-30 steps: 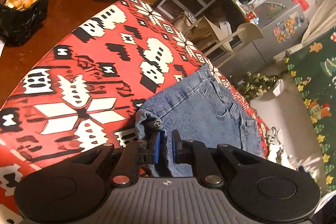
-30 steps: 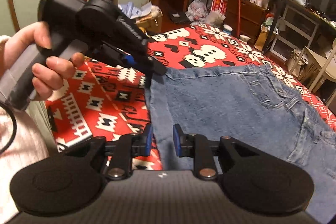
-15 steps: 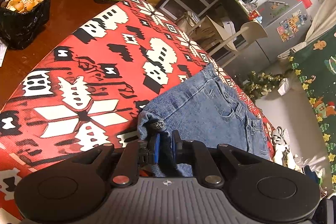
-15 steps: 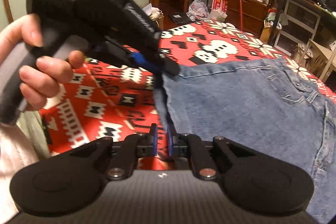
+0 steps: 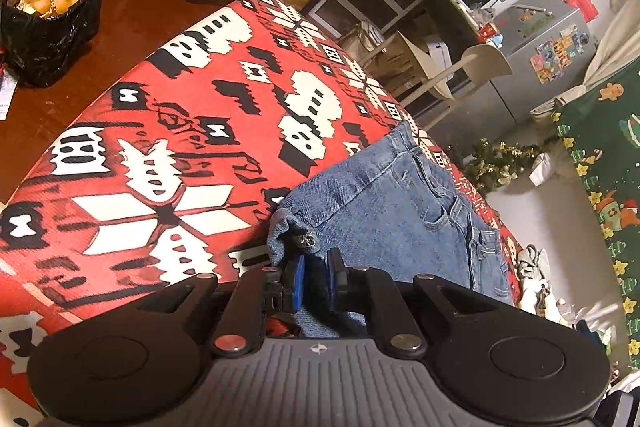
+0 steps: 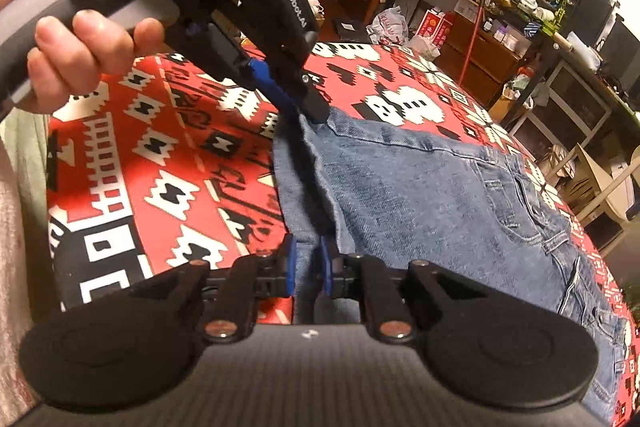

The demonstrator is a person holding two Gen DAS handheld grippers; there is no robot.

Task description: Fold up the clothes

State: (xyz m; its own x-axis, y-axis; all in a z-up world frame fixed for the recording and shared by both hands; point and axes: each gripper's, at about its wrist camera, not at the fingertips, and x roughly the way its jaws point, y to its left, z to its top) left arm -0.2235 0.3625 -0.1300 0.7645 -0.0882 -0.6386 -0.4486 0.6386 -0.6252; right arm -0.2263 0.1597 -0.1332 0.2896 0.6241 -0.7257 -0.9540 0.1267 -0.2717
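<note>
A pair of blue jeans (image 6: 440,195) is laid across a bed covered by a red, white and black patterned blanket (image 5: 168,131), the long axis running from the hem at the near edge to the waistband and pockets farther away, towards the far right side. The hem end is lifted off the blanket and gripped at two places. The left gripper (image 5: 316,281) is closed down to a narrow gap on a bunched corner of the hem; in the right wrist view it (image 6: 298,99) is seen held by a hand (image 6: 76,39) above the blanket. The right gripper (image 6: 306,269) is likewise pinched nearly closed on the denim edge just beside it. Broad bare blanket is left open to the left of the jeans, up to the bed's rounded edge. A black bin (image 5: 48,27) stands on the floor beyond.
</note>
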